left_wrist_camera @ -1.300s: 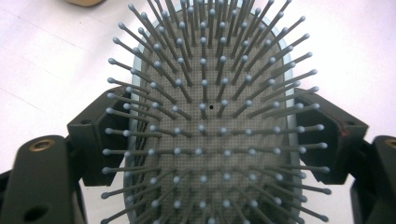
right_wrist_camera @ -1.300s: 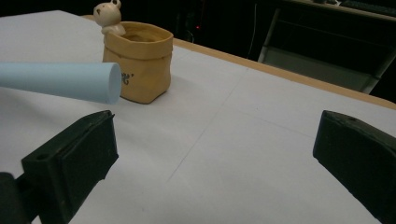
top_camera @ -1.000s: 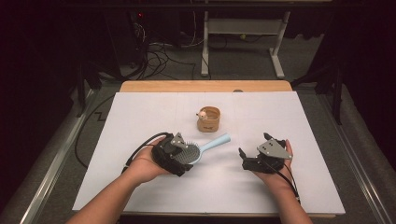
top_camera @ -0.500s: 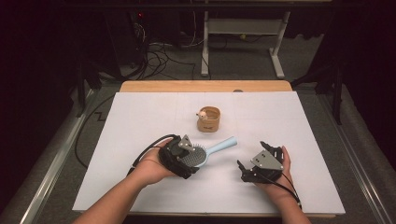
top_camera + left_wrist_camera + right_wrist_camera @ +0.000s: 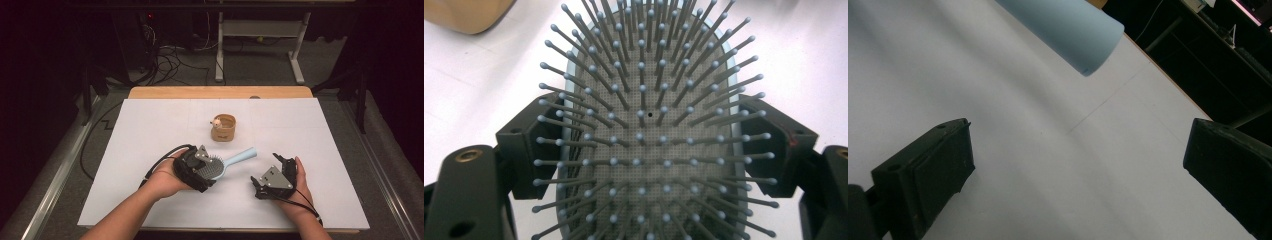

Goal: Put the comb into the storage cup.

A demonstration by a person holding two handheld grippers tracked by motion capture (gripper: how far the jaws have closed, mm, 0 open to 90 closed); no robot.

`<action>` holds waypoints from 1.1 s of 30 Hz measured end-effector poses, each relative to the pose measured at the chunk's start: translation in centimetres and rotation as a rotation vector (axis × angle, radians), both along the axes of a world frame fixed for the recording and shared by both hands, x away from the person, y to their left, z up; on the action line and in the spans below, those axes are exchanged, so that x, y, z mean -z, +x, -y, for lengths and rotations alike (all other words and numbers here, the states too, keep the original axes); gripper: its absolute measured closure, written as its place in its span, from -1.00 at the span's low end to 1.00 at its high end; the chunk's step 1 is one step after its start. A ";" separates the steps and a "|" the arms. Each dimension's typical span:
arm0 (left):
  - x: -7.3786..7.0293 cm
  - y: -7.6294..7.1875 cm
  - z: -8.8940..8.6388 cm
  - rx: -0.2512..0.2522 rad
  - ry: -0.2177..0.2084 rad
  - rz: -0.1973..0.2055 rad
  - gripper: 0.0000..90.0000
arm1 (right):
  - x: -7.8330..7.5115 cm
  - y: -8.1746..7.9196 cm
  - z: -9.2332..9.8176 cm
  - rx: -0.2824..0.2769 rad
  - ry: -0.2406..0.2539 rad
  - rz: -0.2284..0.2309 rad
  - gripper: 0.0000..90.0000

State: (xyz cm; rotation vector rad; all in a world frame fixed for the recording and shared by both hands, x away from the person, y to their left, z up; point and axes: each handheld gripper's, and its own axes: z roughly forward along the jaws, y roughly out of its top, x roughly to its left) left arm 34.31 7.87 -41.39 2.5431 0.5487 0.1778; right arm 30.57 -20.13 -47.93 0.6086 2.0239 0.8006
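the brush (image 5: 220,166) sat just below the middle of the high view, bristles up, its pale blue handle (image 5: 242,156) pointing up and right. the left gripper (image 5: 196,168) was clamped on the brush head, one jaw on each side. the right gripper (image 5: 270,177) lay lower right, jaws wide apart, holding nothing. a small basket (image 5: 223,128) stood above, on the white table (image 5: 150,130).

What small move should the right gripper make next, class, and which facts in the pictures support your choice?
Probably it should ease toward the hairbrush handle and close on it. The left gripper is shut on the hairbrush head, with the light blue handle sticking out toward the right gripper. That gripper's fingers stand open with nothing between them, and the handle's end lies just ahead.
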 end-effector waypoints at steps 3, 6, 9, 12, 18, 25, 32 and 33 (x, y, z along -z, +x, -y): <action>0.1 0.0 0.3 0.003 0.004 -0.001 -0.55 | 0.0 -0.1 -0.2 -0.007 -0.021 0.008 -0.99; 0.2 0.0 0.6 0.006 0.005 -0.002 -0.55 | 0.1 -0.2 -0.3 -0.016 -0.049 0.017 -0.99; 0.2 0.0 0.8 0.009 0.008 -0.004 -0.55 | 0.1 -0.2 -0.5 -0.021 -0.073 0.027 -0.99; 0.2 -0.1 0.9 0.010 0.008 -0.004 -0.55 | 0.2 -0.3 -0.6 -0.027 -0.094 0.036 -0.99; 0.3 -0.1 1.1 0.011 0.012 -0.005 -0.55 | 0.3 -0.5 -0.9 -0.036 -0.134 0.054 -0.98; 0.5 -0.1 1.5 0.014 0.016 -0.007 -0.55 | 0.3 -0.6 -1.1 -0.048 -0.169 0.078 -0.93; 0.6 -0.1 2.2 0.020 0.018 -0.006 -0.55 | 0.3 -0.8 -1.3 -0.062 -0.216 0.105 -0.83; 0.6 -0.2 2.2 0.022 0.018 -0.006 -0.55 | 0.3 -0.8 -1.3 -0.064 -0.216 0.110 -0.81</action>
